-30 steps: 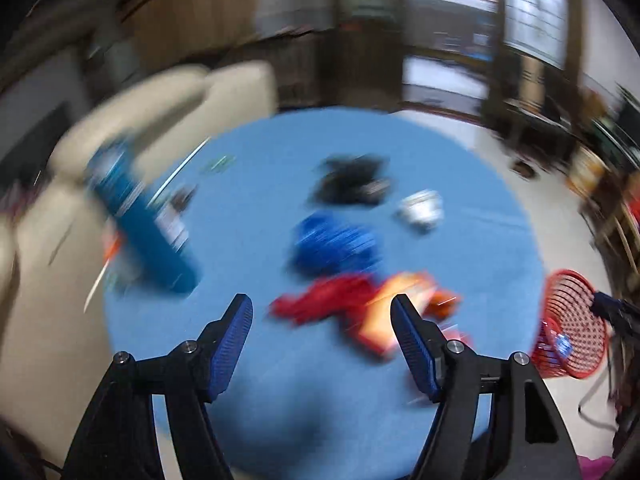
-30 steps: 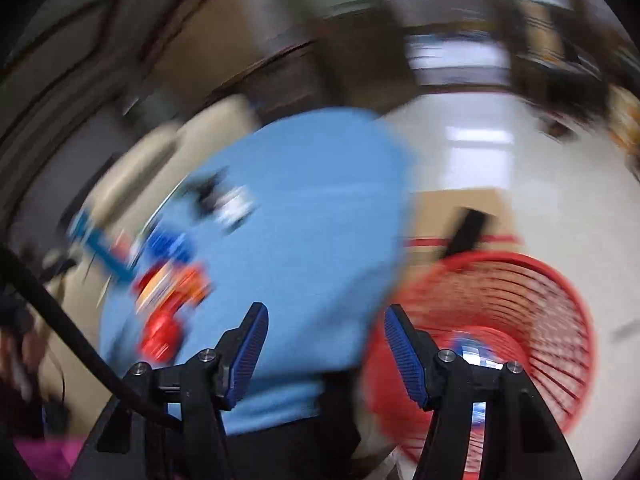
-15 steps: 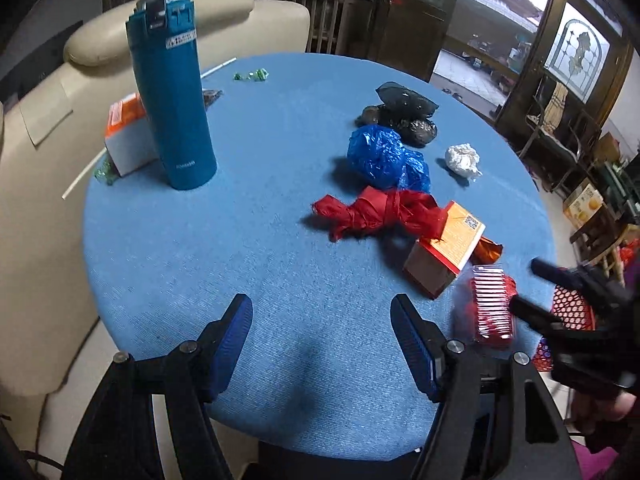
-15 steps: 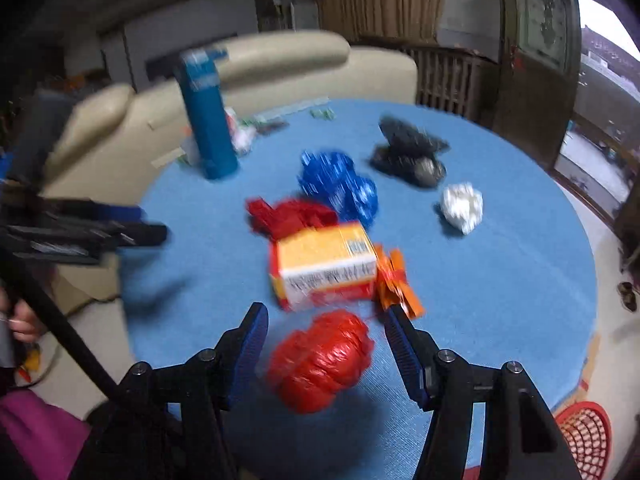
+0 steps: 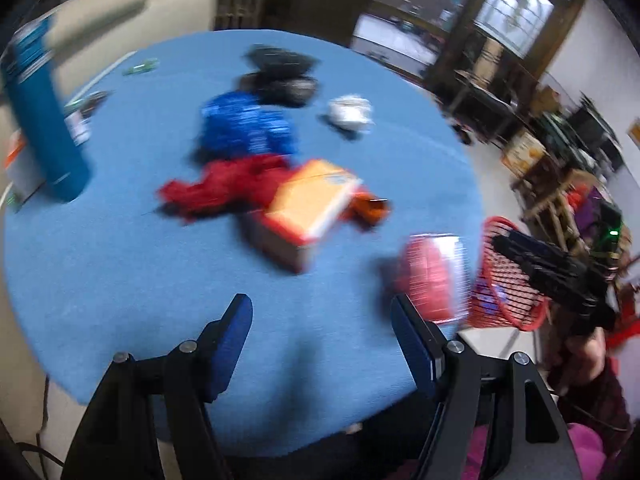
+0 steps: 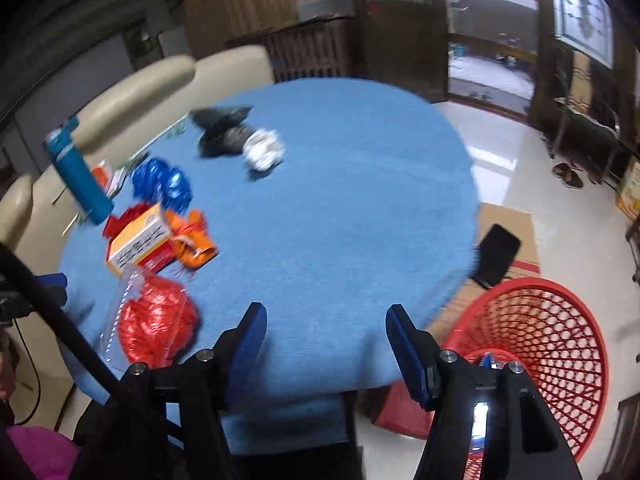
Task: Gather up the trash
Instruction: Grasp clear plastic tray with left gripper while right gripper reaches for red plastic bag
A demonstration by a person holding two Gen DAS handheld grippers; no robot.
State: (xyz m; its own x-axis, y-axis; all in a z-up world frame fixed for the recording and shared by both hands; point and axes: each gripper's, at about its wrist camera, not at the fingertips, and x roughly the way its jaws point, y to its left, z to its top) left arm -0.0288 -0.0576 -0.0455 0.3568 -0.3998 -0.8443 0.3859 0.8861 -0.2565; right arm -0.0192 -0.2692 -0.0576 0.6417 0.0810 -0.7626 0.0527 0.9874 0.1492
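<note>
Swung rightward, my right hand-held gripper (image 6: 324, 338) now faces bare blue round desk (image 6: 340, 200).
Both hand-held grippers gape, empty; red mesh-wrapped bundle (image 6: 154, 326) lies left, red plastic lattice basket (image 6: 548, 344) right.

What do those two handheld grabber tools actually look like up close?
Each gripper, left and right, is a black plastic frame with two fingers faced in blue ribbed pads and fixed by round silver bolts. A black cable runs past the right one. Magenta clothing shows beneath them.
</note>
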